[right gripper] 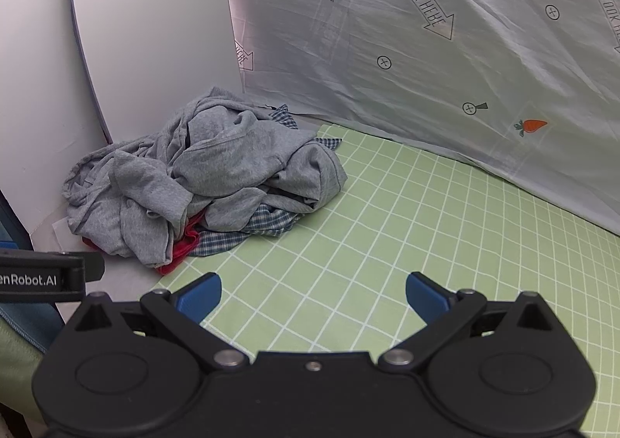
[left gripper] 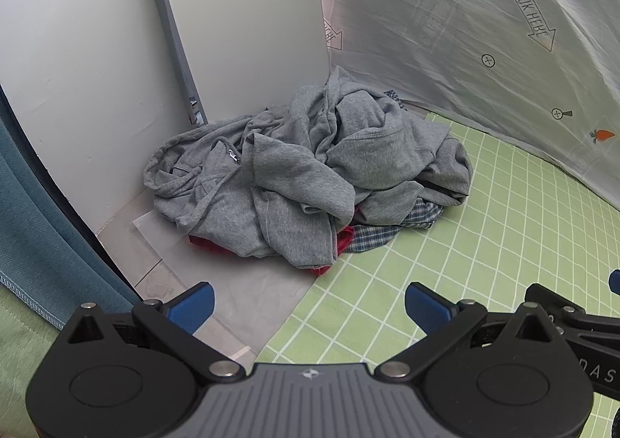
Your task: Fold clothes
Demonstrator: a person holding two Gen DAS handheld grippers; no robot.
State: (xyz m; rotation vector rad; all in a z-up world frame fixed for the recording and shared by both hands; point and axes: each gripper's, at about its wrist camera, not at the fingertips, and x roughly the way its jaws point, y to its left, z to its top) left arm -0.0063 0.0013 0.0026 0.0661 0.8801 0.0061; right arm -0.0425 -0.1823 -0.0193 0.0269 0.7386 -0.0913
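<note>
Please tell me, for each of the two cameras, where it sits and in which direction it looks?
Left wrist: on the left gripper, looking forward and down at the clothes pile; its own open blue fingers show, the right gripper at the edge.
Right wrist: on the right gripper, over the green checked mat; open fingers show.
Shared: pile, mat, carrot-print sheet.

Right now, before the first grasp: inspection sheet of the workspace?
Surface: green grid mat, bare in front of both grippers.
Job's things: crumpled grey hoodie piled on a plaid garment and a red garment, in the far-left corner.
Clutter: nothing seen.
Grippers: left gripper and right gripper open, holding nothing.
Cables: nothing seen.
Surroundings: white panel; carrot-print sheet behind.
</note>
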